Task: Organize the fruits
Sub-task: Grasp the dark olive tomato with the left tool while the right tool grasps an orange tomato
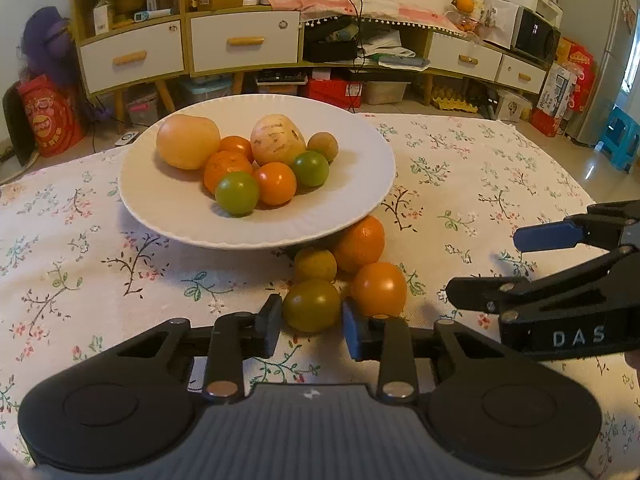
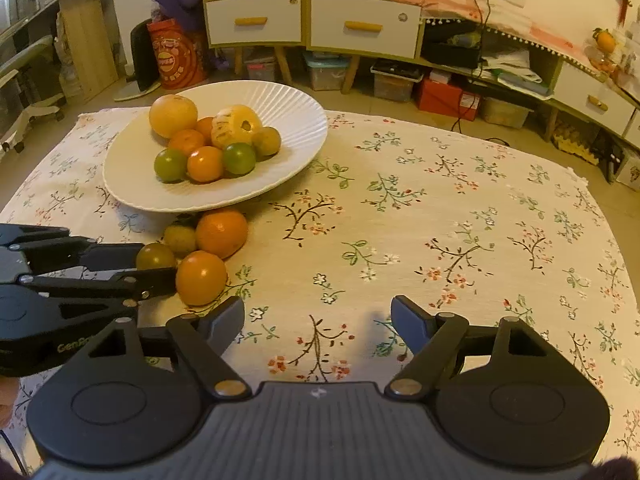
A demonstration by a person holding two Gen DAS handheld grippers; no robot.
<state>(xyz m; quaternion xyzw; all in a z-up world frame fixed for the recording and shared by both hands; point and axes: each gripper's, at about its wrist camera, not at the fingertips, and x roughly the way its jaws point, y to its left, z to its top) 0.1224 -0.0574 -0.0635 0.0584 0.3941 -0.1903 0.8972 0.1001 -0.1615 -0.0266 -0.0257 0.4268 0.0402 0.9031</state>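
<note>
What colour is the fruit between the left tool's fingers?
Dark olive green, clearest in the left wrist view.

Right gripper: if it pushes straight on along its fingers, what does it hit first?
Probably nothing but the floral tablecloth. The right gripper is open with bare cloth between and ahead of its fingers. The nearest orange fruit and the white plate sit off to the left of that line, though fisheye depth is uncertain.
</note>
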